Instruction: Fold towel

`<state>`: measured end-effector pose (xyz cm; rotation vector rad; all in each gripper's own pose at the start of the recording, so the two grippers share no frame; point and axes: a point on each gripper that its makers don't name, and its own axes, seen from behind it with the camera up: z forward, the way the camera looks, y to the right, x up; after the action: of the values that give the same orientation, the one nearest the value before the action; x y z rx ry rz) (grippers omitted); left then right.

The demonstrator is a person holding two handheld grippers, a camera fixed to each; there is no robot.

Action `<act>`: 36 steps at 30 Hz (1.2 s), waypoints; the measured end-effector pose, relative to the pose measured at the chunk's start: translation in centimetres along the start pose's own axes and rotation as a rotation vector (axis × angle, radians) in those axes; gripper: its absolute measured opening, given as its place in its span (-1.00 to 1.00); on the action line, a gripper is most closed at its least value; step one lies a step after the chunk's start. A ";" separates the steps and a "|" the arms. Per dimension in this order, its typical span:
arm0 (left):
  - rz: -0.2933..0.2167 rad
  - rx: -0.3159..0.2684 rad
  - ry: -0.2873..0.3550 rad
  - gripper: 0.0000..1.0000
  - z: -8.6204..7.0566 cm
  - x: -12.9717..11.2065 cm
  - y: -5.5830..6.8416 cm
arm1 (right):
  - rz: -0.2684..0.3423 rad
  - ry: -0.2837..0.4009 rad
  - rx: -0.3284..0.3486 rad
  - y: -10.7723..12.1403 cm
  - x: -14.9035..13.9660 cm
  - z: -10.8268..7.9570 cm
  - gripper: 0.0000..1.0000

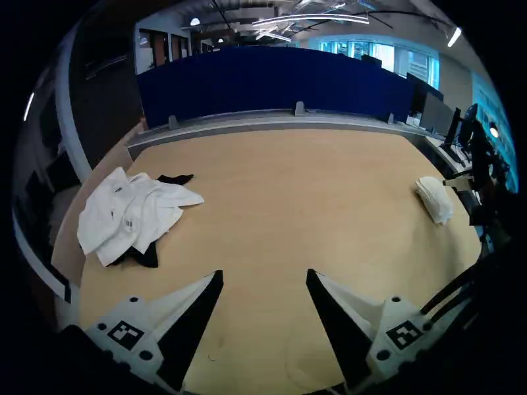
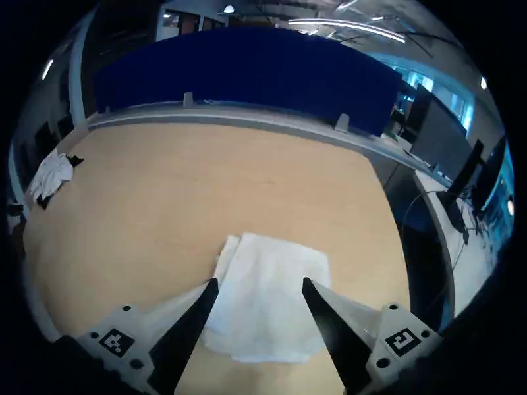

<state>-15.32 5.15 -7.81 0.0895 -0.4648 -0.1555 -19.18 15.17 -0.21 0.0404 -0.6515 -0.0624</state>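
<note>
right gripper [image 2: 259,282] jaws apart over towel [image 2: 267,322]; left gripper [image 1: 263,272] likewise, above table [image 1: 296,191]

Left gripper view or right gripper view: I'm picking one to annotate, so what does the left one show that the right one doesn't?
Left gripper view: the left gripper, open above bare table, and the crumpled white pile close enough to make out tags and dark cloth beneath. Right gripper view: the right gripper, open, with the folded towel close up between its jaws. Both share the pile, the towel, the table and the blue partition.
</note>
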 end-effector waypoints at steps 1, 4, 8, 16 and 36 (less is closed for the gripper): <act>-0.002 -0.001 0.005 0.87 0.0 0.1 0.0 | 0.009 0.018 -0.007 -0.1 0.4 -0.2 0.99; -0.010 -0.004 0.021 0.87 0.0 0.5 -0.1 | 0.036 0.079 -0.024 -0.4 1.6 -0.9 0.98; -0.024 -0.007 0.046 0.87 0.2 1.3 -0.1 | 0.078 0.179 -0.030 -1.4 3.6 -2.1 0.98; -0.043 -0.012 0.109 0.87 0.5 3.0 -0.2 | 0.146 0.415 -0.061 -3.1 8.0 -6.4 0.99; -0.062 0.022 0.503 0.87 -1.5 12.5 -1.0 | 0.109 0.664 -0.158 -8.1 13.1 -13.7 1.00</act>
<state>-3.75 2.18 -3.81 0.1598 0.0378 -0.1823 -0.82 6.37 -3.63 -0.1238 0.0167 0.0069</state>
